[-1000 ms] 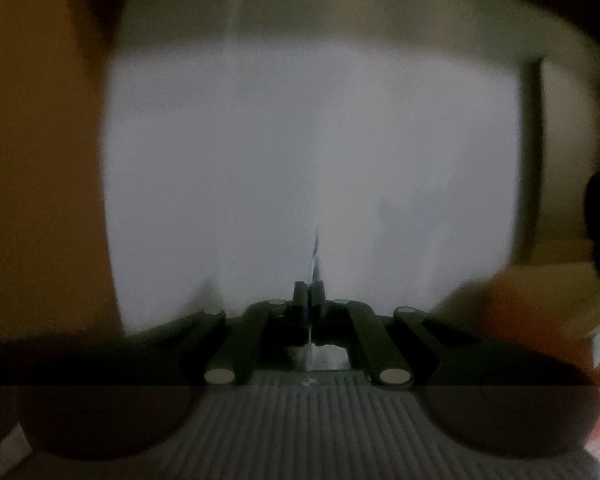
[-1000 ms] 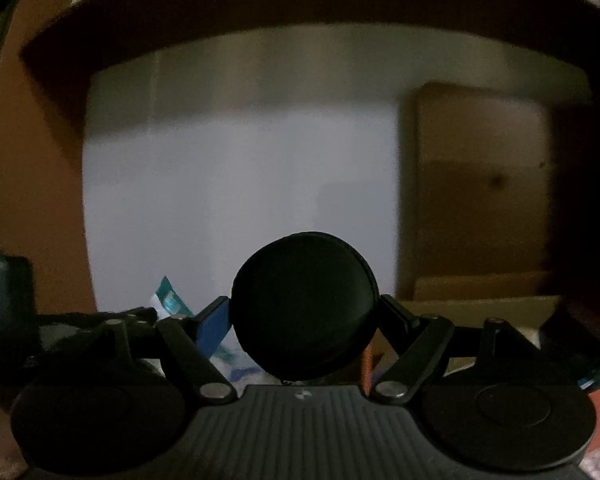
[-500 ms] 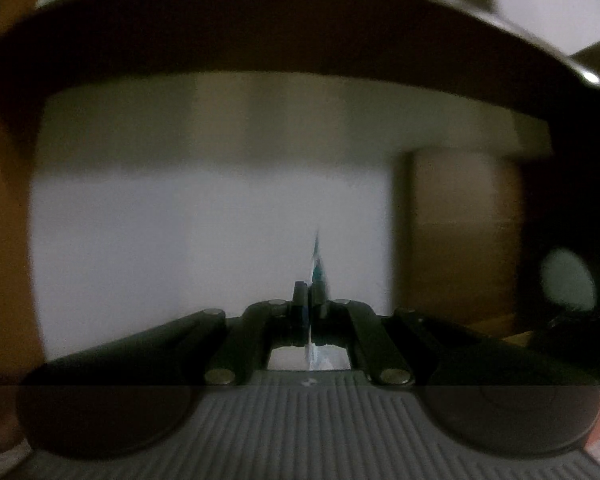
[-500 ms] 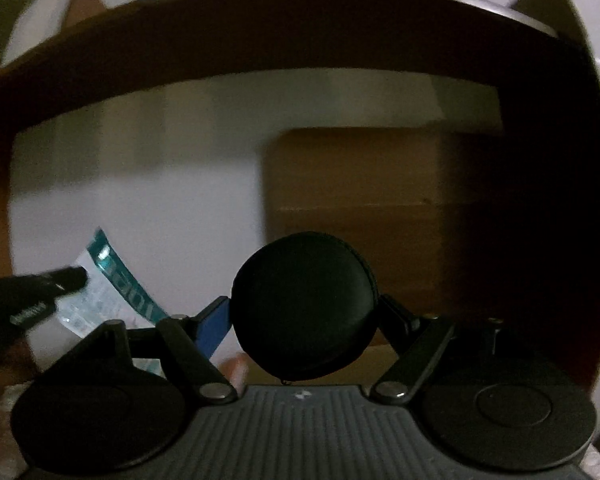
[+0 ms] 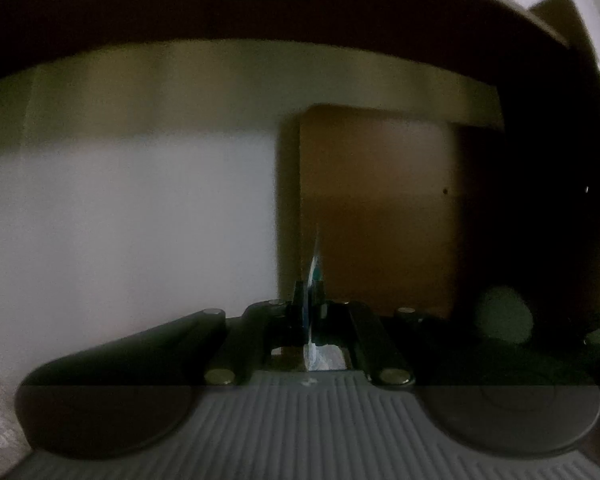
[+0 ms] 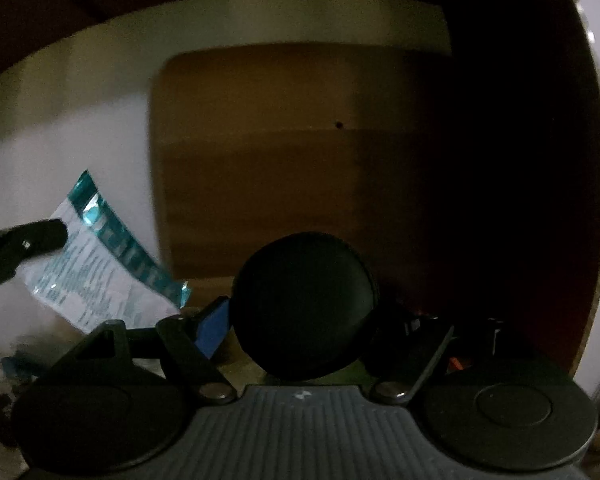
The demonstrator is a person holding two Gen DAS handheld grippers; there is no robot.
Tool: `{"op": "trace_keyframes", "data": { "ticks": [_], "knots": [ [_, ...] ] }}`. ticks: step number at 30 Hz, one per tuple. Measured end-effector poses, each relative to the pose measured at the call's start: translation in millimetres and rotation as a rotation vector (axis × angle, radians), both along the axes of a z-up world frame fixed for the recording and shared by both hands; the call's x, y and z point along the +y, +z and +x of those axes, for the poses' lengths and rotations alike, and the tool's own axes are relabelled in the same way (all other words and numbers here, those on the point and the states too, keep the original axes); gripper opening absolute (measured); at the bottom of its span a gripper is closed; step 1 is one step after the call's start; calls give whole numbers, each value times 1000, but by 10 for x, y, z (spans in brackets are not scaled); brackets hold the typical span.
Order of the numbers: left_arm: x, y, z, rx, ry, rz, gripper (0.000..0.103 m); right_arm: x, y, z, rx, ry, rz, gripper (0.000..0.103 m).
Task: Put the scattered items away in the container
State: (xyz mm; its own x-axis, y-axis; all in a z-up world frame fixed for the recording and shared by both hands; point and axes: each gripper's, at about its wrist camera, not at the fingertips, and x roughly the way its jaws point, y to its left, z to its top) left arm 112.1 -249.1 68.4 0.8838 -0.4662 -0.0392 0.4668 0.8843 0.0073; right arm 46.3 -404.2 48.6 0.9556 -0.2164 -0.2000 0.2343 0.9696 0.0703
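My left gripper (image 5: pixel 309 292) is shut on a thin white and teal packet (image 5: pixel 315 258), seen edge-on between the fingers. The same packet (image 6: pixel 100 264) shows flat in the right wrist view, held by the left gripper's dark fingertip (image 6: pixel 40 236) at the left. My right gripper (image 6: pixel 304 312) is shut on a round black case (image 6: pixel 304 304) that fills the space between the fingers. In the left wrist view that round case (image 5: pixel 504 314) shows dimly at the lower right. A brown cardboard box (image 6: pixel 300 152) stands straight ahead of both grippers.
A white wall or panel (image 5: pixel 132 220) lies to the left of the box. A dark overhanging edge (image 5: pixel 260 8) runs across the top. The right side (image 6: pixel 520 200) is deep in shadow. Small dark items (image 6: pixel 452 360) lie low behind the right gripper.
Both views have swung to the right, so the brown box now sits more central and larger. The packet and the left fingertip have come further into the right wrist view. Both grips are unchanged.
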Motion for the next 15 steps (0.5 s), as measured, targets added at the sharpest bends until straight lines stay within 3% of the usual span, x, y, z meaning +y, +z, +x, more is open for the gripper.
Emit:
{"op": "trace_keyframes", "data": {
  "ticks": [3, 4, 5, 7, 8, 15],
  "knots": [
    [-53, -113, 39, -6, 4, 3, 10, -95, -31, 113, 19, 4, -6, 80],
    [-65, -108, 41, -10, -1, 8, 23, -117, -48, 132, 22, 1, -10, 85],
    [-72, -92, 41, -11, -3, 12, 33, -126, -67, 138, 17, -1, -14, 100],
    [-40, -111, 37, -31, 13, 8, 72, -144, -84, 143, 8, -2, -14, 103],
    [-19, -111, 35, -39, 18, 5, 76, -141, -96, 137, 5, -4, -13, 103],
    [113, -136, 35, -31, -11, 4, 75, -48, -124, 161, -11, 7, 9, 103]
  ]
}}
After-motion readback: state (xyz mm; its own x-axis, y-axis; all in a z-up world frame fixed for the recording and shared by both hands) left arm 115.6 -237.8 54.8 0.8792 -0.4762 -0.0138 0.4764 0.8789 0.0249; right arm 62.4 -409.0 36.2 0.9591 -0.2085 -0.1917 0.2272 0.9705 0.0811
